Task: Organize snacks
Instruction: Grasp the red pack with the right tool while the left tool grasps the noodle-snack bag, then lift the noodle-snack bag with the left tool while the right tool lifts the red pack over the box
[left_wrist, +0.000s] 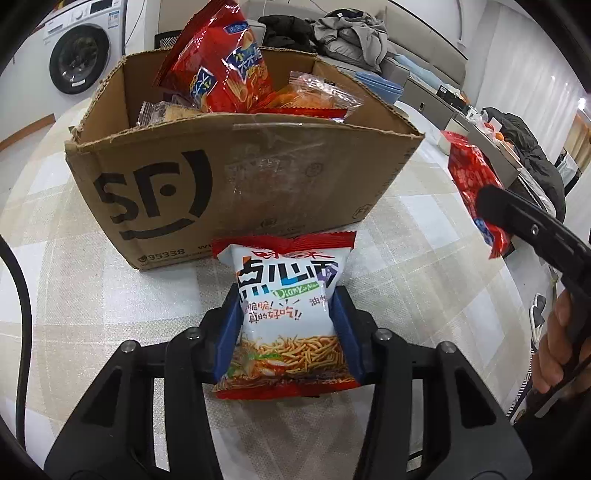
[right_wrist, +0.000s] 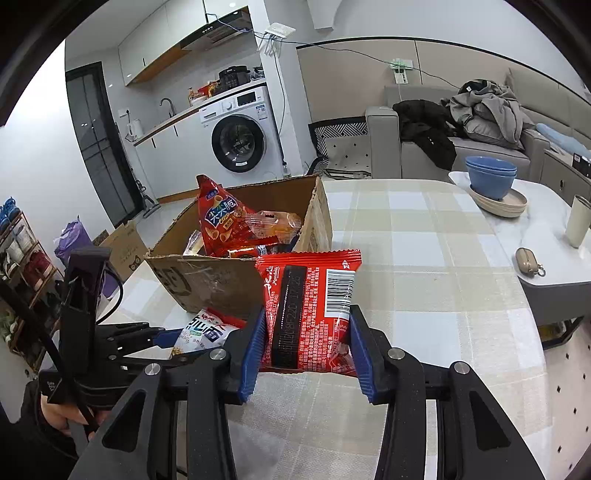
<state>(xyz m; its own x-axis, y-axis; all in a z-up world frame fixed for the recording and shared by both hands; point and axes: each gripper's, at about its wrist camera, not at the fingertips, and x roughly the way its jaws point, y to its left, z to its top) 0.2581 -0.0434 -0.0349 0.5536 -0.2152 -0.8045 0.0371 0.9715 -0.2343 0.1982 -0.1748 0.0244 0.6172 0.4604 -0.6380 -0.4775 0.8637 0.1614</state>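
Checked tablecloth under cardboard box, washing machine behind.

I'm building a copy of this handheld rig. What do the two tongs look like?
Both match. The left tongs and right tongs are matte black plastic linkage arms with round silver pivot pins, each ending in two blue ribbed pads. Seen from the right wrist, the left unit has a tall black upright frame with a black cable looping behind it.
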